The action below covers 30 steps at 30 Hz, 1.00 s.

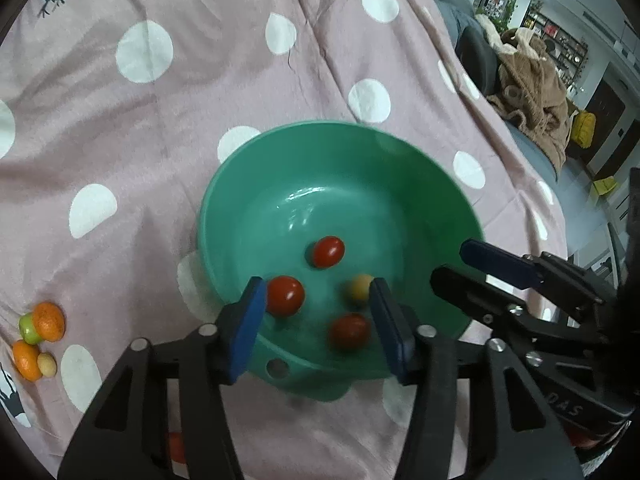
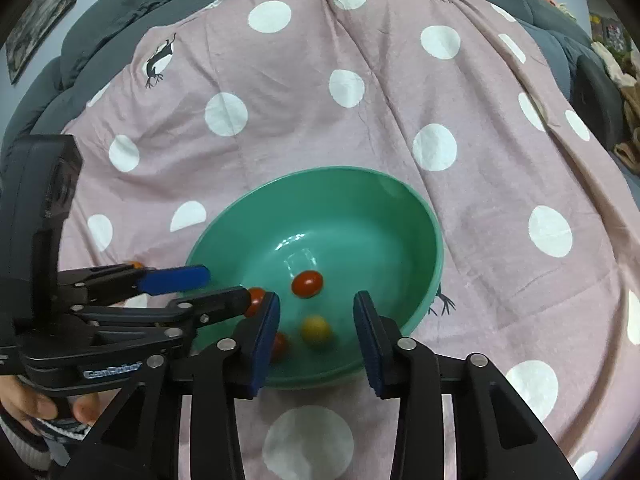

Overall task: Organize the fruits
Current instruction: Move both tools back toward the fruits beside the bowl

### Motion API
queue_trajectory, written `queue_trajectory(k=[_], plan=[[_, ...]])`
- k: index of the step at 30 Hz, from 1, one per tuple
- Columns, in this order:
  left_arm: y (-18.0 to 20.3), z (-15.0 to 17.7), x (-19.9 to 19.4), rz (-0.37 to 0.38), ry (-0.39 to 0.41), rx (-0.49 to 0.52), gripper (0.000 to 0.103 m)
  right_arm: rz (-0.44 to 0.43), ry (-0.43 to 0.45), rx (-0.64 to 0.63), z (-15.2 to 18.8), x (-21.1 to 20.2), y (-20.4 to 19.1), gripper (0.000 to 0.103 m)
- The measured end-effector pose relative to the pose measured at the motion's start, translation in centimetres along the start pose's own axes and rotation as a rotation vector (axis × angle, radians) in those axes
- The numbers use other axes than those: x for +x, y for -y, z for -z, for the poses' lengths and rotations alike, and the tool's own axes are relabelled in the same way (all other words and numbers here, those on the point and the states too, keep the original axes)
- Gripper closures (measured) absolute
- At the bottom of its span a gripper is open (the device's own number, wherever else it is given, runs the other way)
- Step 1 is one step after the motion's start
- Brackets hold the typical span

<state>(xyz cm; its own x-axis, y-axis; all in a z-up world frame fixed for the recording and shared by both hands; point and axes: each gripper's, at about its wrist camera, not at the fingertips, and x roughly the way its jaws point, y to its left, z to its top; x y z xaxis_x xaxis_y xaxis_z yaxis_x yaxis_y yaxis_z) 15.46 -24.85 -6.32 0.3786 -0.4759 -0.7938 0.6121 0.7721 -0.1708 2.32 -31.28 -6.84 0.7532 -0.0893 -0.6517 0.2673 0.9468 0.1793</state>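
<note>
- Green bowl (image 1: 224,208) sits right under both my claws, on the pink spotted cloth (image 1: 160,120); three red tomatoes, the farthest one (image 1: 328,251) among them, and one yellow fruit (image 1: 359,289) lie loose in its bottom.
- My left claw (image 1: 318,328) hangs over the near rim, its blue pads spread apart and holding nothing; one tomato (image 1: 285,295) shows just inside its left pad.
- My right claw (image 2: 316,338) hovers over the same bowl from the other side, fingers apart and empty too, the yellow fruit (image 2: 316,330) showing between them.
- I judge a drop-off into the bowl is just done, or the fruit inside is being checked.
- Off to my left claw's far left, two oranges (image 1: 49,320), a green fruit (image 1: 29,329) and a pale one (image 1: 47,365) wait in a cluster on the cloth.
- Next move, I reckon: swing the left claw over there and close on one piece without knocking its neighbours.
</note>
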Motion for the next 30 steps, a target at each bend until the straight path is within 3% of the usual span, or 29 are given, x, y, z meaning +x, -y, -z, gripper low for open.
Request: queue_trajectory(k=[7, 15, 23, 30], plan=[[-1.0, 1.8, -3.3, -0.018, 0.044, -0.048, 0.033, -0.010, 0.024, -0.005, 0.4, -1.8, -0.8, 0.064], [-5.1, 9.1, -7.7, -0.104, 0.036, -0.188, 0.021, -0.103, 0.036, -0.045, 2.1, -4.4, -3.7, 0.063], [-10.6, 19.1, -12.1, -0.189, -0.014, -0.409, 0.021, -0.174, -0.086, -0.127, 5.6, -3.9, -6.5, 0.063], [-12.3, 22.9, -14.8, -0.210, 0.005, -0.490, 0.021, -0.230, -0.178, -0.141, 7.7, -2.5, -8.7, 0.063]])
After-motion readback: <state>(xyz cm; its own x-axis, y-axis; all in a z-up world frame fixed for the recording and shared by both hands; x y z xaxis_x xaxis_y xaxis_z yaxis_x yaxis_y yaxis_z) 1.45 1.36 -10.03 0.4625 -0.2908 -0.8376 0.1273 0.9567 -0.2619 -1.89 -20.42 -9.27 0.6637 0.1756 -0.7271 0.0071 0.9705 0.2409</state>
